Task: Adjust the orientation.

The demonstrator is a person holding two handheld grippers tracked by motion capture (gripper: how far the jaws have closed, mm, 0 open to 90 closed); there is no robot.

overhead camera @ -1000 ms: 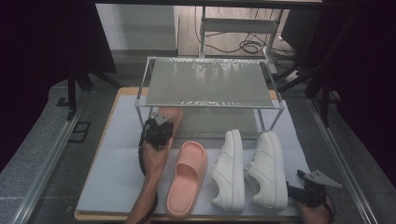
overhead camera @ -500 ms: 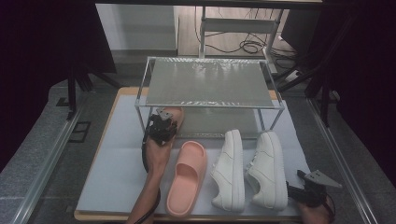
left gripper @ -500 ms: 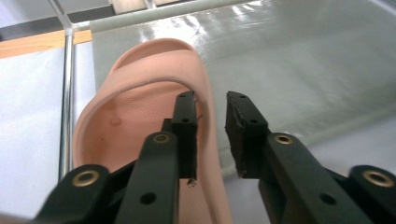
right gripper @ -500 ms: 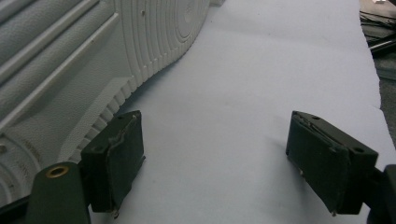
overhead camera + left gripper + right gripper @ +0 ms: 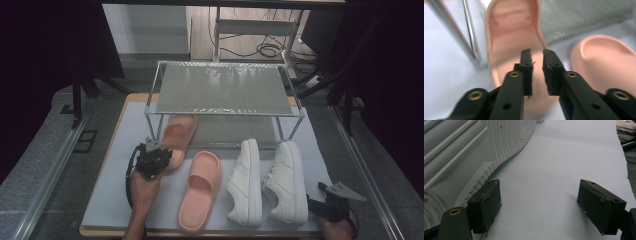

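**Two pink slides, one tucked under the rack**

Two grippers are in play at the near edge of the white mat (image 5: 115, 200). Down at the near right corner, the right gripper (image 5: 325, 204) sits low in the person's hand, jaws spread wide with bare mat between them, just beside the heel of the right-hand white sneaker (image 5: 287, 182). Its partner, the other white sneaker (image 5: 246, 182), lies alongside, toes pointing away.

Over to the left, the left gripper (image 5: 156, 150) is held above the mat near its left edge, jaws drawn narrow after closing a touch further, only a slim gap between the pads and nothing clamped in it. In the left gripper view it hovers over the heel end of the far pink slide (image 5: 509, 37); whether the tips touch it I cannot tell.

Middle of the mat: the near pink slide (image 5: 200, 190) lies flat between gripper and sneakers.

Farther back, the far pink slide pokes under the left front corner of the metal rack (image 5: 225, 90), toe end on the lower level, heel sticking out over the mat.
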